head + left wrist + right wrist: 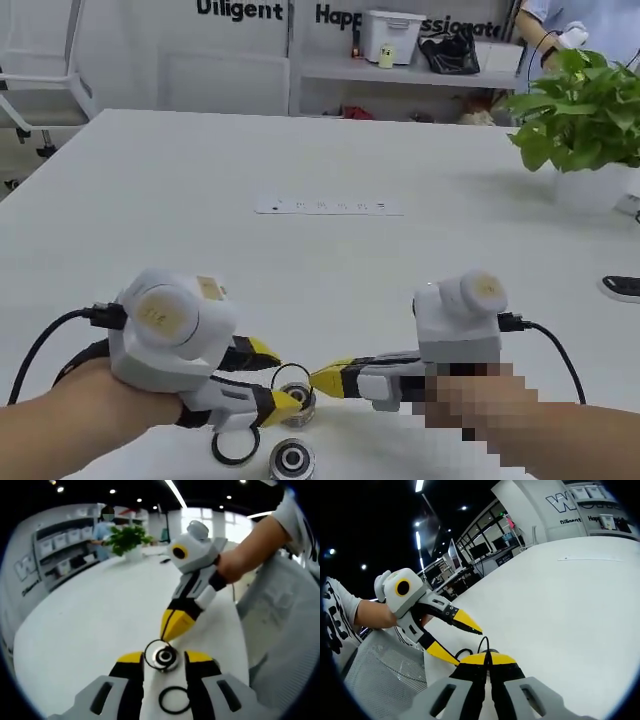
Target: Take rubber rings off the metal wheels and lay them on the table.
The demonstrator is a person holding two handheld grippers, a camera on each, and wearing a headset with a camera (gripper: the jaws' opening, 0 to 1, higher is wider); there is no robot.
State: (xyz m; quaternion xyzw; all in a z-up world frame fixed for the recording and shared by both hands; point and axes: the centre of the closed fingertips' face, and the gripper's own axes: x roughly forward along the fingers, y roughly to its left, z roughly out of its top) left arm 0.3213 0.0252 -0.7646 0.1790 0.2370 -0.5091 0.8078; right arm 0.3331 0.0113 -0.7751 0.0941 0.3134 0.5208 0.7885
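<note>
Rubber ring (148, 652) partly lifted off metal wheel (166, 658) on the table (320, 270), at the near edge.
Second wheel (291, 461) is cut by the frame at 6 o'clock. Ring is thin and black, raised at 12 o'clock, pinched in the closed right gripper (170, 632). Left gripper (465, 645) jaws are apart, flanking the wheel; contact unclear. Loose ring (174, 700) lies flat at the wheel's 6 o'clock.

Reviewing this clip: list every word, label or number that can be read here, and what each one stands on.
"Diligent": on the back wall.
"Happ" and "ssionate": same wall, with the letters between them hidden behind a white box.
Large logo beginning "W": above those words in the right gripper view, the rest not legible.
White strip on the table: it has printed marks, too small to read.
</note>
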